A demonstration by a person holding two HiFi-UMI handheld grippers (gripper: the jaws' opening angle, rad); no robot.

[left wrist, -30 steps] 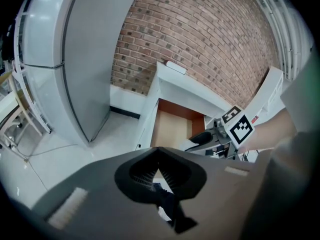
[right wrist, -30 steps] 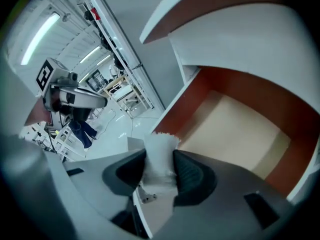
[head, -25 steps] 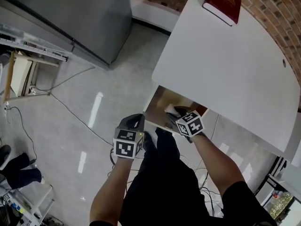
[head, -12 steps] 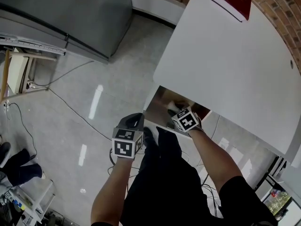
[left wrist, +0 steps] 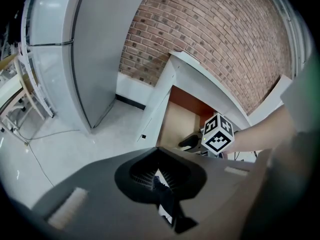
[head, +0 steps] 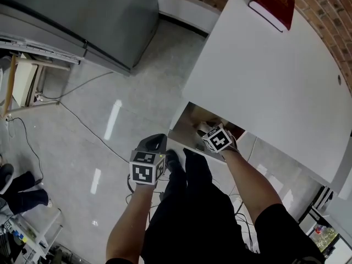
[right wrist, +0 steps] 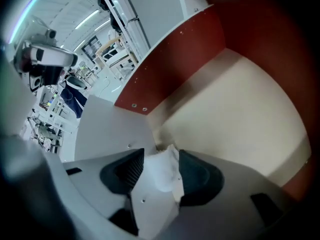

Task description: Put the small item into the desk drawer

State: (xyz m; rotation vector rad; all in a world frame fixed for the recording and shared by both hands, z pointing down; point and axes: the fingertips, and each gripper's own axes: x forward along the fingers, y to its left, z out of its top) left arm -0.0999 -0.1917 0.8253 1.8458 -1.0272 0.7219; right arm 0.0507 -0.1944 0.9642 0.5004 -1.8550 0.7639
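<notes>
Head view: a white desk [head: 275, 76] is filling the upper right of the frame, with a red book [head: 272, 4] lying at its top edge. Below the desk's near edge, at centre, a drawer [head: 190, 126] is standing open. The right gripper [head: 209, 131] is reaching down into it, its marker cube showing just above the drawer's rim. The left gripper [head: 155, 143] is hanging lower and to the left, over the grey floor [head: 110, 125] and apart from the drawer. A grey cabinet [head: 82, 15] is occupying the upper left. Left gripper view: the jaws are resting together at bottom centre with nothing between them; the open drawer and the right gripper's cube are showing at centre right under a brick wall [left wrist: 215, 39]. Right gripper view: the jaws have just been opening and are standing wide apart. The small white crumpled item [right wrist: 162, 171] is sitting loose between them, low in the frame, at the near edge of the drawer's beige bottom.
</notes>
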